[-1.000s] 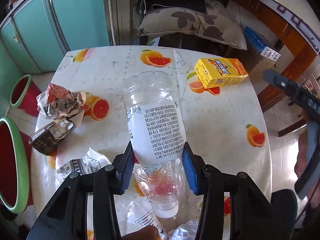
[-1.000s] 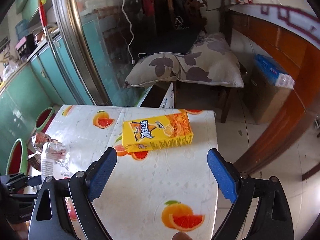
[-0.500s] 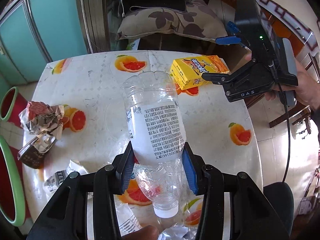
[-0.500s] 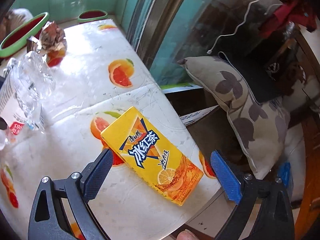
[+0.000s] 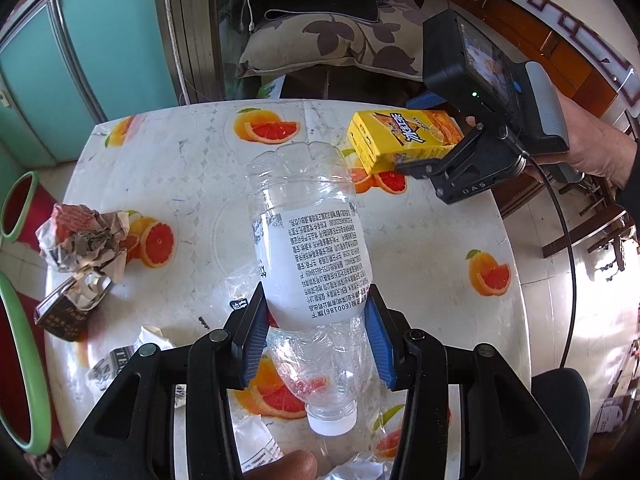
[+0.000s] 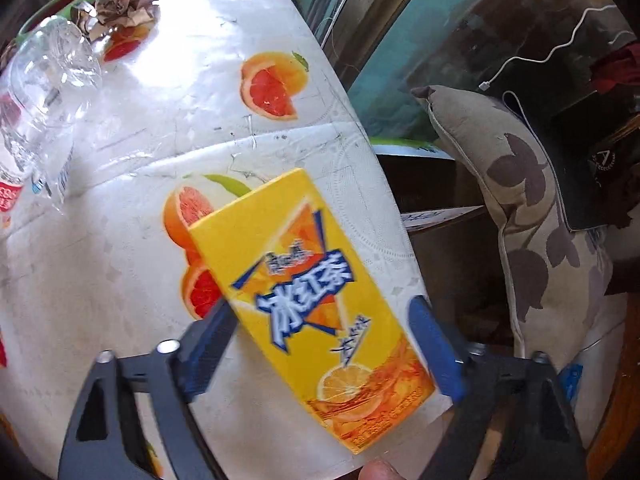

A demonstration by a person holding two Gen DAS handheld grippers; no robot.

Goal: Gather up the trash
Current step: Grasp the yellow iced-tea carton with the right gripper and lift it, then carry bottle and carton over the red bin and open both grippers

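My left gripper (image 5: 316, 332) is shut on a clear plastic bottle (image 5: 312, 240) with a white label, held above the table, cap toward the camera. The bottle also shows in the right wrist view (image 6: 44, 80). A yellow iced-tea carton (image 6: 312, 300) lies on the table near its far right edge; it also shows in the left wrist view (image 5: 404, 140). My right gripper (image 6: 324, 344) is open with its blue pads on either side of the carton, not pressing it. It shows from outside in the left wrist view (image 5: 416, 136).
The table (image 5: 420, 240) has a white cloth with grapefruit prints. Crumpled paper (image 5: 84, 240), a brown box (image 5: 68, 312) and wrappers (image 5: 120, 356) lie at its left. Green-rimmed bins (image 5: 20, 344) stand left. A cushioned chair (image 5: 340, 40) is behind.
My right gripper has moved in over the carton, and its jaws now straddle it. My left gripper still holds the bottle, with little movement.
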